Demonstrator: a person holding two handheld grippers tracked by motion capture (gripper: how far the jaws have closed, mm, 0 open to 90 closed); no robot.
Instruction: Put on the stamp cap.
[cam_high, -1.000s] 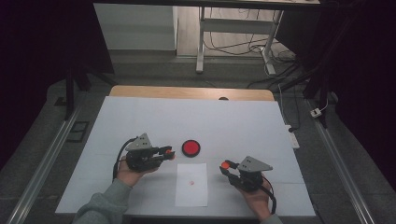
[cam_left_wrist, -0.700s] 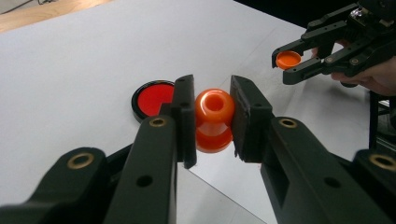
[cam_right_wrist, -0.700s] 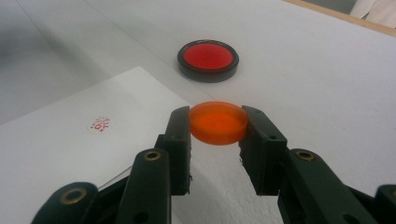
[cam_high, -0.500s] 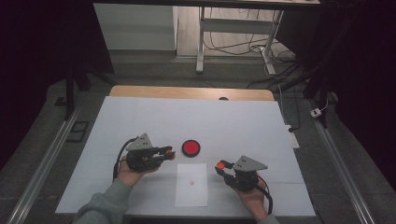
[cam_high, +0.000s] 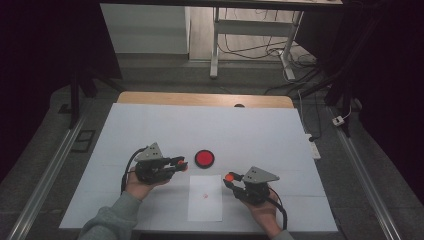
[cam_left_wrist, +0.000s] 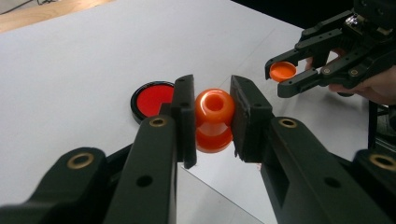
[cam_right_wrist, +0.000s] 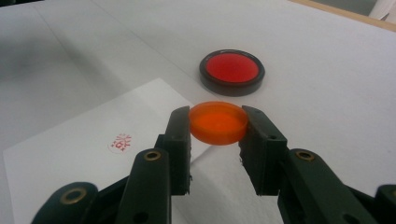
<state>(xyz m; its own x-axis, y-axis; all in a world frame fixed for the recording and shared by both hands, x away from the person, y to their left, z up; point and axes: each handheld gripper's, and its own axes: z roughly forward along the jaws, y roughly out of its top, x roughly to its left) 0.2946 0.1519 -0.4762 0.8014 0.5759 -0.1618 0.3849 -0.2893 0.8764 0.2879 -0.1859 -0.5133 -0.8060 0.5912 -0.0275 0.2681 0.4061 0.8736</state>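
Left gripper (cam_left_wrist: 212, 119) clenched orange stamp (cam_left_wrist: 214, 116) at waist; right gripper (cam_right_wrist: 218, 126) pinched orange cap (cam_right_wrist: 218, 122) by rim. Both looked light, hard plastic, likely slippery.

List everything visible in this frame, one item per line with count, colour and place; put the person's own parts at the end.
stamp: 1, orange, clamped between the left hand-held gripper's jaws
cap: 1, orange, shallow round, clamped between the right hand-held gripper's jaws
ink pad: 1, red in a black round case, on the table between the two grippers, a little farther away
paper sheet: 1, white with a small red stamped mark, near table edge, between the hands
table: 1, white cover over a wooden top
power strip: 1, white, on the floor right of the table
left hand-held gripper: 1, black, left of the ink pad, shut on the stamp
right hand-held gripper: 1, black, right of the paper, shut on the cap
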